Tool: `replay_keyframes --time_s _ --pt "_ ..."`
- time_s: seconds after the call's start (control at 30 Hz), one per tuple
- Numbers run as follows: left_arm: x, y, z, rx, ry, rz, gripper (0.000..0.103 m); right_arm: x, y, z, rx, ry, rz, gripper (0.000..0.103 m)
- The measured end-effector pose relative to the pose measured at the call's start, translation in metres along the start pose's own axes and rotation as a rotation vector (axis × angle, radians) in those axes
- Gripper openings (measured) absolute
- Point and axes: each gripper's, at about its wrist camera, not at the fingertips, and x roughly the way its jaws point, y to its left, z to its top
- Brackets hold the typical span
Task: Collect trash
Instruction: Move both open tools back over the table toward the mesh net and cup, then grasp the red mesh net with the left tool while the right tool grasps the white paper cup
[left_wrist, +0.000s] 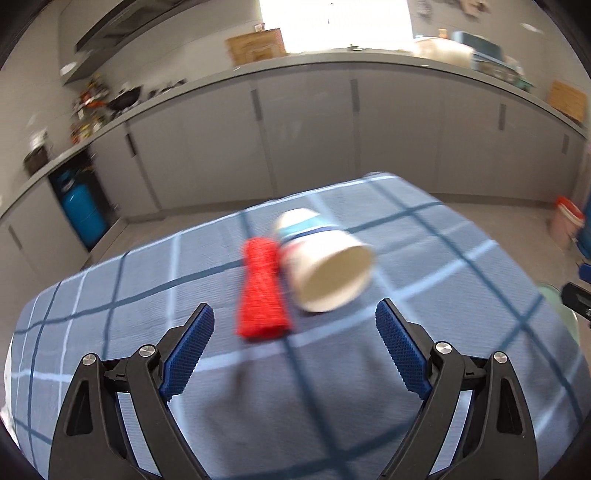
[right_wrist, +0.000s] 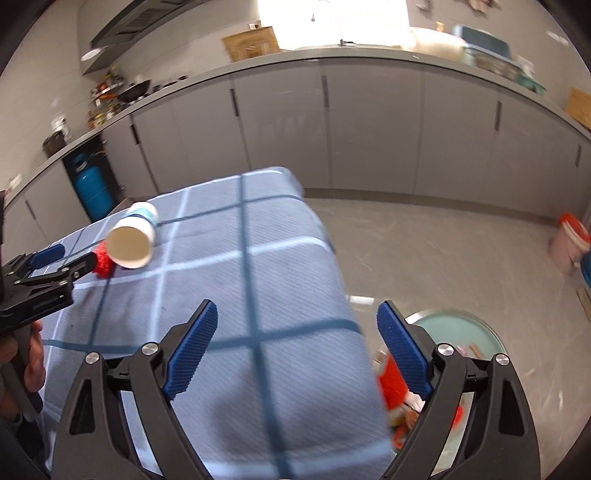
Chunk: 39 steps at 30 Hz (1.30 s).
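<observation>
Paper cup (left_wrist: 325, 264) lies on its side on checked cloth (left_wrist: 424, 369), ahead of our left claw (left_wrist: 294, 325), mouth facing claw. Red crumpled wrapper (left_wrist: 263, 291) touches cup on its left, just beyond claw tips. Left claw gapes wide, nothing between pads. Our right claw (right_wrist: 297, 323) also spread wide, empty, over cloth's edge; cup (right_wrist: 133, 240) far off to its left. Below right pad we see round bin (right_wrist: 465, 332) on floor, red scraps (right_wrist: 391, 384) inside. Both views motion-blurred.

L claw (left_wrist: 294, 319) & R claw (right_wrist: 296, 317): both wide apart, angled down.
</observation>
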Motion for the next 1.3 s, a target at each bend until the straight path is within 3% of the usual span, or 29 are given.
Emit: replay_keyframes --time_s 0.23,0.53,0.6,0.67,0.73,0.83,1.07,1.3 --pt "0.030 0.038 0.007 -0.062 0.028 0.011 0.088 0.023 0.051 0.018 -0.083 0.012 0.049 0.087" --pt "0.064 0.046 0.004 -0.076 0.074 -0.027 0.086 0.040 0.084 0.034 -0.125 0.024 0.081 0.088" --pt "0.068 0.046 0.002 -0.074 0.083 -0.045 0.073 0.044 0.090 0.041 -0.126 0.020 0.093 0.088" --pt "0.071 0.047 0.000 -0.078 0.103 -0.086 0.039 0.049 0.101 0.049 -0.130 0.017 0.106 0.089" --pt "0.070 0.047 -0.001 -0.070 0.105 -0.102 0.024 0.053 0.113 0.056 -0.140 0.006 0.122 0.089" --pt "0.063 0.052 0.000 -0.064 0.078 -0.075 0.021 0.066 0.129 0.066 -0.143 0.001 0.146 0.095" --pt "0.049 0.087 0.000 -0.099 0.041 0.015 0.021 0.104 0.172 0.078 -0.182 0.049 0.169 0.096" --pt "0.051 0.097 -0.004 -0.112 0.051 0.013 0.021 0.135 0.194 0.068 -0.222 0.130 0.135 0.096"
